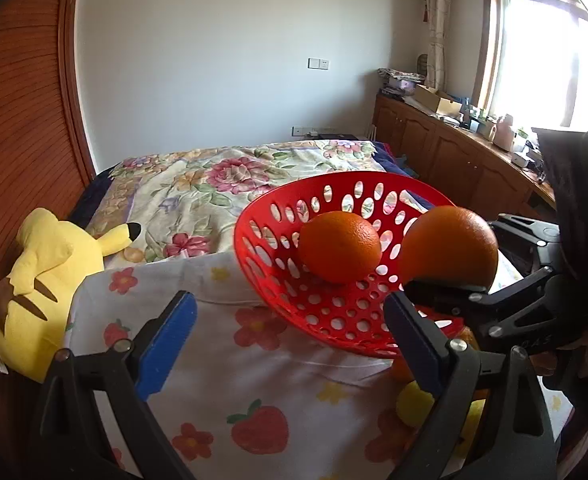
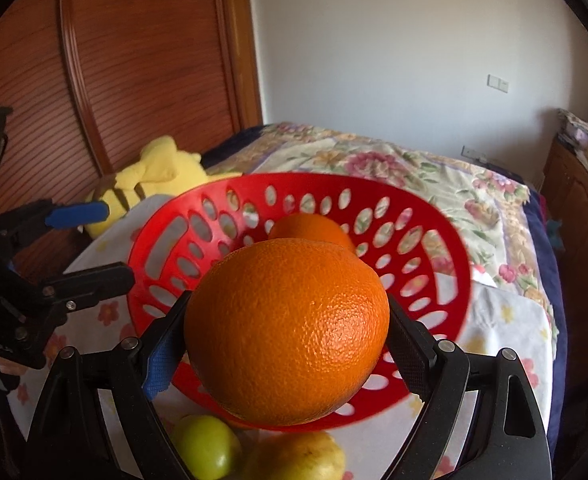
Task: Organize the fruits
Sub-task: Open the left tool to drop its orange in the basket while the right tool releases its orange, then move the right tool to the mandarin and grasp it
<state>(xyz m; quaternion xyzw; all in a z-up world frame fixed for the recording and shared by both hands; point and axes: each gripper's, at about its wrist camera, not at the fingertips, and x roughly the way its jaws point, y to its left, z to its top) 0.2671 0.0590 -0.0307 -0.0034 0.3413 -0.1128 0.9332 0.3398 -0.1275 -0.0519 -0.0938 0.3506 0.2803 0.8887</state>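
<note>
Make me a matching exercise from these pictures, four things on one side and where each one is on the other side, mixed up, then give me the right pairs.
Things:
1. Held orange
2. Second orange
3. Green fruit
4. Yellow plush

Places:
A. On the cloth, in front of the basket
B. Beside the wooden wall, left of the basket
C. Between the fingers of the right hand-held gripper
D. Lying inside the red basket

Pairs: 1-C, 2-D, 3-A, 4-B

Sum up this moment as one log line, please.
right tongs: holding orange | basket: one orange inside | left tongs: open
</note>
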